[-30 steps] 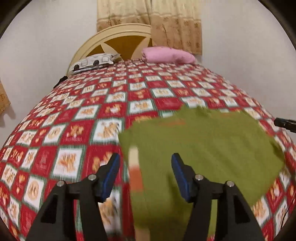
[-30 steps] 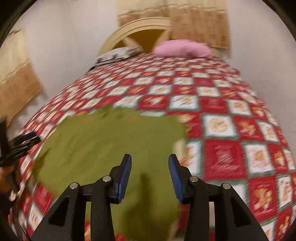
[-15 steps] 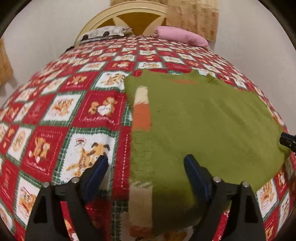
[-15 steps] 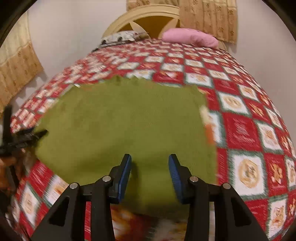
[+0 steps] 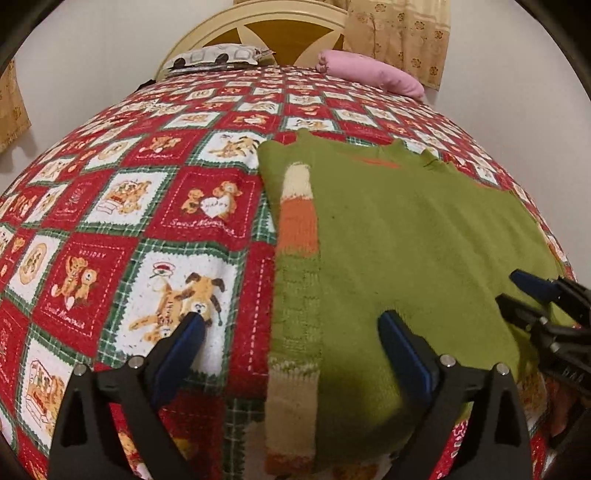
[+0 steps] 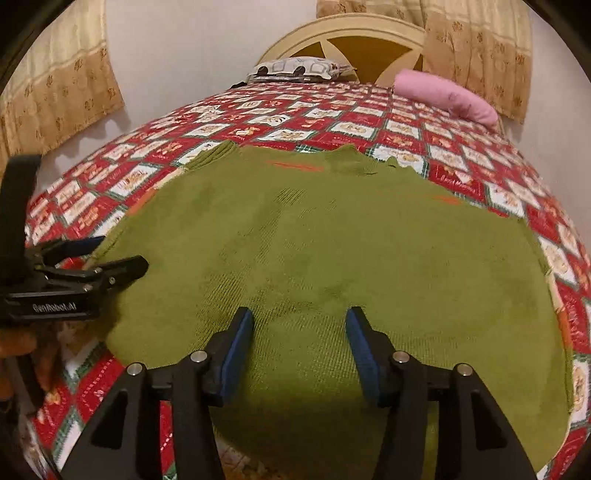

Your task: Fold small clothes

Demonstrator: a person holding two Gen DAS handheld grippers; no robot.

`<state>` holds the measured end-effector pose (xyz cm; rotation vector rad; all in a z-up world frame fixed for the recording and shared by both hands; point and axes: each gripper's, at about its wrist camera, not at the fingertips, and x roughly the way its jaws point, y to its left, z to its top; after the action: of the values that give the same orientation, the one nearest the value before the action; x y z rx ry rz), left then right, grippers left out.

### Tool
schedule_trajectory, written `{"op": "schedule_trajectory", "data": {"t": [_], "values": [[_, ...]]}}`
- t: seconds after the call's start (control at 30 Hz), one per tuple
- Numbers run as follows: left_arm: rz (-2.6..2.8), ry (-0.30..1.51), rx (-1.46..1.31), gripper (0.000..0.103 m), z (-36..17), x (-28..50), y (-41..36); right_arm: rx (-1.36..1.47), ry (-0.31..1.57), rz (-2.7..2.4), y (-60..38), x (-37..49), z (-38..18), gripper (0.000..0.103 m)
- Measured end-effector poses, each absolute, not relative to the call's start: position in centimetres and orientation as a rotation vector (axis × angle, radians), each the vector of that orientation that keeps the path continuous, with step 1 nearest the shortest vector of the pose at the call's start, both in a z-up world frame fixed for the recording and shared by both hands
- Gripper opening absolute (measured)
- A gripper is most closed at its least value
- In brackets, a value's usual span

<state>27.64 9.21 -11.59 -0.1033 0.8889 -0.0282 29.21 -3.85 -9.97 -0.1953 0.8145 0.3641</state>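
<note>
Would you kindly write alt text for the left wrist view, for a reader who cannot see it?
A green knitted garment with a cream-and-orange striped sleeve lies flat on a red patchwork bedspread. The left gripper, open, hovers above its edge, and the right gripper reaches in from the right.

The green sweater's near hem is hidden behind the right tool.

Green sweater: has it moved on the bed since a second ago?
Yes. A second ago the green sweater hung lifted and blurred; now it lies flat on the quilt, nearer the headboard. Both tools have just been opening, nothing pinched.
</note>
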Motion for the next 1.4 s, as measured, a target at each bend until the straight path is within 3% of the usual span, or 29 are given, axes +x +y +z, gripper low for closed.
{"op": "schedule_trajectory", "data": {"t": [0.37,0.67,0.87,1.13,1.4], "values": [[-0.029,0.890,-0.112,0.100,-11.7,27.7,9.4,-0.102,0.763,0.296,-11.3,27.6,-7.3,0.054],[-0.020,0.889,-0.105,0.102,-11.7,27.7,9.4,0.111,0.855,0.166,-21.0,28.2,-9.9,0.054],[-0.012,0.892,-0.104,0.103,-11.8,27.7,9.5,-0.024,0.848,0.128,-19.0,28.1,-10.4,0.062],[-0.014,0.885,-0.128,0.103,-11.7,27.4,10.0,-0.048,0.791,0.121,-18.2,25.0,-8.0,0.062],[-0.039,0.848,-0.194,0.103,-10.4,26.2,12.0,-0.244,0.717,0.236,-10.8,21.6,-6.4,0.063]]}}
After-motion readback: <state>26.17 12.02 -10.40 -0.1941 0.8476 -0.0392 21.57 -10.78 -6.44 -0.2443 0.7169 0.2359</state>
